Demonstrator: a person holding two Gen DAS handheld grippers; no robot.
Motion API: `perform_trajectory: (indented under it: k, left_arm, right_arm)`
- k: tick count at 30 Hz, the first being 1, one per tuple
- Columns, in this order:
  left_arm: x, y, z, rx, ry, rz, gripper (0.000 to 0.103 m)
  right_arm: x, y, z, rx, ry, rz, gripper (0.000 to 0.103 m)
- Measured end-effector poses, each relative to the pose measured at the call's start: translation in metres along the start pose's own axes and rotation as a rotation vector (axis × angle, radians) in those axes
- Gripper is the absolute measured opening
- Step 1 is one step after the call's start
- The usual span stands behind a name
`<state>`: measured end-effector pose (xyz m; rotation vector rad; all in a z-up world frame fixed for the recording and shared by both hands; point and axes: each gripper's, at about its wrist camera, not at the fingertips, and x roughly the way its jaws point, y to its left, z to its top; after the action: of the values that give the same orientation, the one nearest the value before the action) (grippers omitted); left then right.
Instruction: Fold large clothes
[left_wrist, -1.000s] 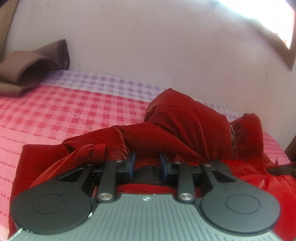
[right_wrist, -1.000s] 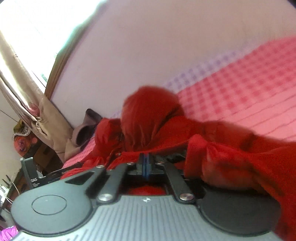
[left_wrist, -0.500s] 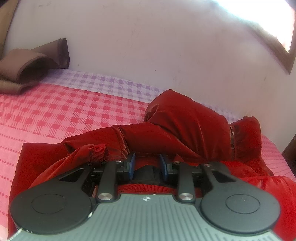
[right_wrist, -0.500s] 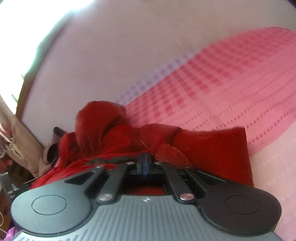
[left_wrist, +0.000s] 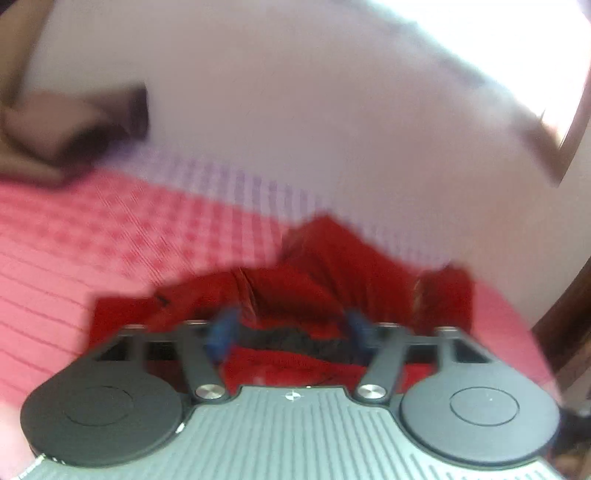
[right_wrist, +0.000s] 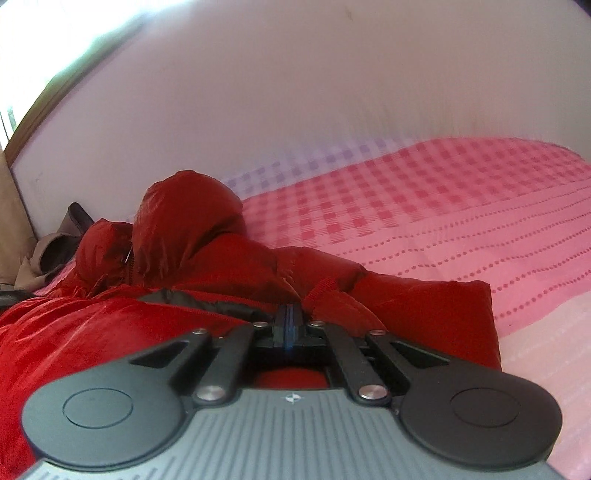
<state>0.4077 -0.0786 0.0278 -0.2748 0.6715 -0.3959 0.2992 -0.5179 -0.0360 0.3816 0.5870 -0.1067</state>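
A red padded jacket (right_wrist: 207, 258) with a hood lies crumpled on the bed, also in the blurred left wrist view (left_wrist: 332, 273). My left gripper (left_wrist: 291, 328) is open wide, its blue pads (left_wrist: 221, 332) spread over the jacket's dark inner lining, holding nothing. My right gripper (right_wrist: 290, 321) has its jaws pressed together at the jacket's edge, beside a red strap loop (right_wrist: 323, 290); whether fabric is pinched between them is hidden.
The bed has a pink and red checked sheet (right_wrist: 424, 206) against a pale wall (right_wrist: 295, 92). Brown folded cloth (left_wrist: 55, 129) lies at the far left of the bed. Grey-brown clothing (right_wrist: 55, 243) lies beyond the jacket. A wooden window frame (left_wrist: 565, 147) is at right.
My left gripper has opened much wider and moved quickly, blurring its view. My right gripper has swung back towards the hood, staying closed.
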Motion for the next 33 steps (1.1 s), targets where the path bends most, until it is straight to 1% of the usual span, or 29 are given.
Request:
perform_trajectory:
  k: [1,2,4,5,6,8,10,11,12,14,16,17,18,19,20,21,22,23,24,25,26,27,29,31,33]
  left_arm:
    - [-0.016,0.003,0.004,-0.003,-0.034,0.008,0.085]
    - [-0.034,0.008,0.009,0.000,-0.068,0.011,0.087]
    - [-0.060,0.018,0.018,0.034,-0.093,0.036,0.103]
    - [-0.071,0.024,0.020,0.063,-0.094,0.058,0.103]
    - [-0.078,0.031,0.020,0.100,-0.079,0.070,0.103]
    - [-0.081,0.047,0.016,0.141,-0.012,0.087,0.103]
    - [-0.076,0.064,0.005,0.147,0.064,0.088,0.102]
    - [-0.074,0.071,-0.001,0.143,0.087,0.085,0.102]
    - [-0.069,0.078,-0.006,0.131,0.111,0.071,0.102]
    - [-0.058,0.094,-0.015,0.076,0.156,0.011,0.102]
    - [-0.045,0.108,-0.023,-0.001,0.201,-0.068,0.102]
    - [-0.037,0.115,-0.025,-0.037,0.231,-0.122,0.101]
    - [-0.030,0.121,-0.027,-0.066,0.254,-0.175,0.099]
    - [-0.028,0.124,-0.027,-0.065,0.233,-0.217,0.096]
    - [-0.025,0.128,-0.027,-0.067,0.242,-0.257,0.092]
    - [-0.021,0.130,-0.028,-0.068,0.246,-0.293,0.078]
    - [-0.015,0.134,-0.029,-0.082,0.265,-0.337,0.058]
    - [-0.010,0.135,-0.034,-0.108,0.278,-0.370,0.055]
    - [-0.006,0.138,-0.037,-0.133,0.274,-0.394,0.051]
    - [-0.005,0.139,-0.041,-0.152,0.269,-0.415,0.045]
    - [-0.006,0.139,-0.043,-0.183,0.265,-0.427,0.043]
    - [-0.010,0.138,-0.046,-0.217,0.254,-0.441,0.038]
    - [-0.023,0.139,-0.053,-0.267,0.204,-0.465,0.033]
    - [-0.035,0.138,-0.058,-0.279,0.153,-0.447,0.031]
    - [-0.039,0.138,-0.065,-0.316,0.143,-0.427,0.031]
  right_arm:
    - [0.000,-0.001,0.000,0.004,-0.001,0.004,0.000]
    - [-0.001,-0.001,0.000,0.009,-0.001,0.008,0.000]
    - [-0.001,-0.001,0.000,0.009,-0.004,0.009,0.000]
    - [-0.002,-0.002,0.000,0.009,-0.007,0.011,0.000]
    - [-0.002,-0.002,0.000,0.012,-0.010,0.014,0.000]
    - [-0.004,-0.001,-0.001,0.015,-0.013,0.017,0.000]
    - [-0.004,0.000,-0.001,0.012,-0.018,0.015,0.000]
    - [-0.004,0.001,-0.001,0.012,-0.019,0.014,0.000]
    - [-0.005,0.001,-0.001,0.010,-0.020,0.013,0.000]
    - [-0.005,0.002,-0.002,0.007,-0.023,0.012,0.000]
    - [-0.005,0.002,-0.002,0.007,-0.024,0.012,0.000]
    - [-0.005,0.002,-0.002,0.006,-0.024,0.011,0.000]
    - [-0.006,0.003,-0.002,0.005,-0.025,0.011,0.000]
    - [-0.006,0.002,-0.002,0.006,-0.027,0.013,0.000]
    - [-0.006,0.002,-0.002,0.007,-0.027,0.013,0.000]
    - [-0.006,0.002,-0.002,0.007,-0.027,0.013,0.000]
    - [-0.006,0.002,-0.002,0.005,-0.028,0.012,0.000]
    - [-0.006,0.003,-0.002,0.003,-0.030,0.010,0.000]
    - [-0.006,0.003,-0.002,0.002,-0.032,0.009,0.000]
    - [-0.006,0.003,-0.002,0.001,-0.033,0.009,0.000]
    - [-0.007,0.003,-0.003,0.000,-0.035,0.009,0.000]
    - [-0.007,0.004,-0.003,-0.001,-0.038,0.008,0.000]
    - [-0.008,0.004,-0.003,-0.003,-0.042,0.007,0.000]
    - [-0.009,0.006,-0.003,-0.014,-0.047,0.002,0.000]
    - [-0.010,0.006,-0.003,-0.019,-0.050,0.000,0.000]
